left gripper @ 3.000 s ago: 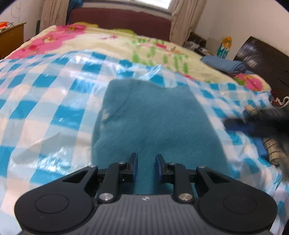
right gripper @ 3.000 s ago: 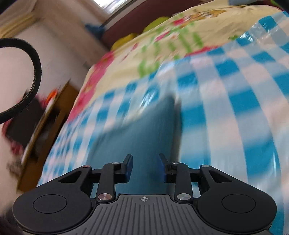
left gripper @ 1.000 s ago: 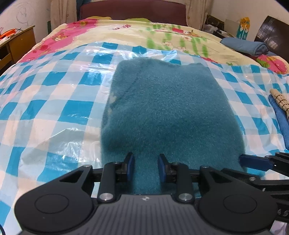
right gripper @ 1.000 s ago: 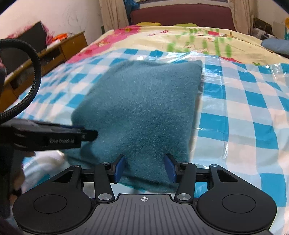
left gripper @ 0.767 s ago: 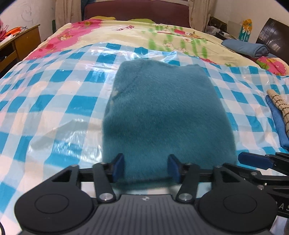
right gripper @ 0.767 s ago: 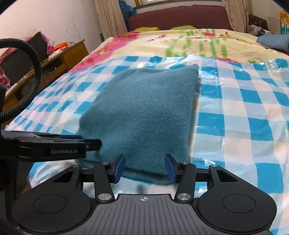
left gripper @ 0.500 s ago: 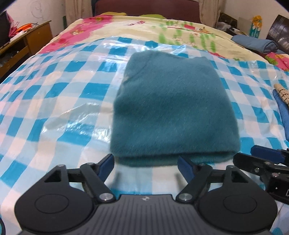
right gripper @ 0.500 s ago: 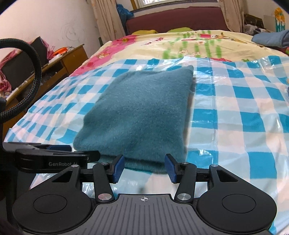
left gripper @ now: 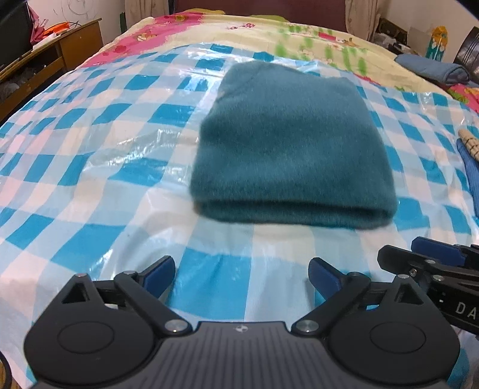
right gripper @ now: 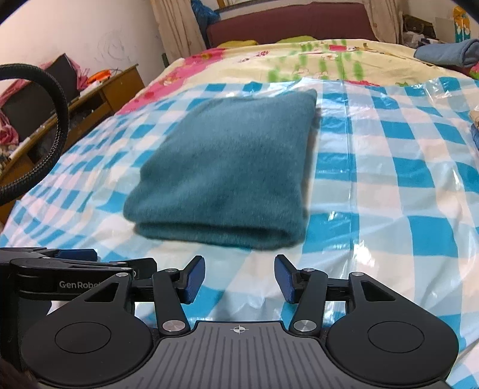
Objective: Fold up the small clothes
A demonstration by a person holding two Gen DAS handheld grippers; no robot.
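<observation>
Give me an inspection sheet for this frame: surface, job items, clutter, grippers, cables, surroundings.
Surface: bed under a blue-and-white checked plastic sheet, wrinkled; floral bedspread beyond it.
Job's things: teal fleece garment lies folded flat on the sheet, fold edge toward the cameras, touched by neither gripper.
Clutter: folded blue cloth far right; a blue and beige item at the right edge, partly cut off.
Grippers: left gripper jaws opening, nothing between the fingers; right gripper jaws opening, nothing between them. Both sit short of the garment.
Cables: black braided cable loops at the left of the right wrist view, off the sheet.
Surroundings: wooden desk left of the bed, dark red headboard, curtains.
</observation>
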